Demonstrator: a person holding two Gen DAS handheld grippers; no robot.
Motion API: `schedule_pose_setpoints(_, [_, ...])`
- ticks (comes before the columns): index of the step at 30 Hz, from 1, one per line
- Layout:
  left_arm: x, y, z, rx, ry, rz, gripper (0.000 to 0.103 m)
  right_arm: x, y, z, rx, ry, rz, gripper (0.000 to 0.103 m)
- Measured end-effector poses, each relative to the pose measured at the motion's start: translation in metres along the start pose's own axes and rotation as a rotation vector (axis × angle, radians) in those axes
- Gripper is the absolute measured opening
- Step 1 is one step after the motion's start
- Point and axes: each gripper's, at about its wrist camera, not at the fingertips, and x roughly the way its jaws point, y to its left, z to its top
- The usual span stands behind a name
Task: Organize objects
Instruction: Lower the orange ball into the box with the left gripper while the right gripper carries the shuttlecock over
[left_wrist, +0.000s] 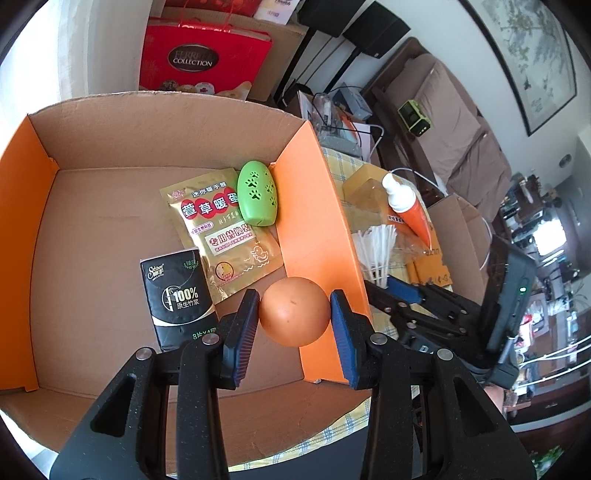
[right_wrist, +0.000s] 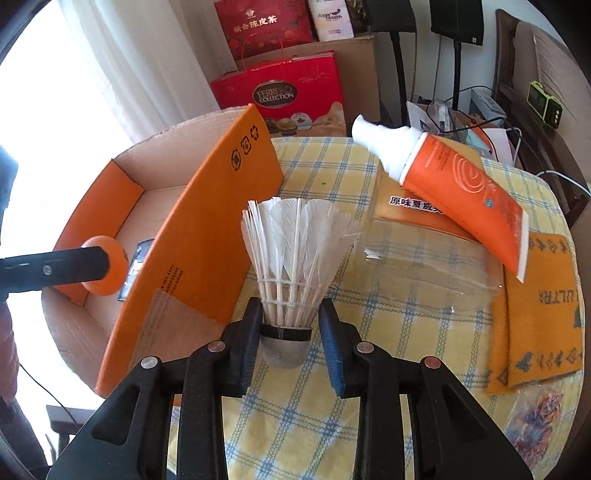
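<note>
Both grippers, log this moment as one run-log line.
left gripper: shut on round orange ball, over orange cardboard box | right gripper: white feather shuttlecock between pads, on checked tablecloth

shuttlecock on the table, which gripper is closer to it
Right. The right gripper has its jaws around the shuttlecock at its cork base, while the left gripper holds the orange ball over the cardboard box.
</note>
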Motion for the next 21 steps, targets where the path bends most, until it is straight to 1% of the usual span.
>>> schedule_pose_setpoints(3, [0.000,0.003,-0.002,0.005,0.008,0.012,0.037,-0.020,0.009,0.004,0.005,-0.038,0.020,0.031])
schedule_pose_setpoints(6, [0.002,0.006,-0.007,0.017,0.028,0.031,0.036,-0.045,0.021,0.009,-0.017,-0.084,0.040,0.031])
schedule_pose_setpoints(9, [0.005,0.010,-0.011,0.024,0.050,0.051,0.036,-0.061,0.041,0.017,-0.044,-0.109,0.079,0.031])
schedule_pose_setpoints(12, [0.008,0.011,-0.015,0.027,0.067,0.057,0.036,-0.058,0.067,0.028,-0.081,-0.094,0.125,0.031])
schedule_pose_setpoints(16, [0.009,0.012,-0.018,0.017,0.065,0.048,0.036,-0.046,0.092,0.031,-0.108,-0.074,0.131,0.031])
schedule_pose_setpoints(21, [0.014,0.017,-0.008,-0.019,0.049,0.063,0.036,-0.043,0.093,0.029,-0.098,-0.073,0.141,0.031])
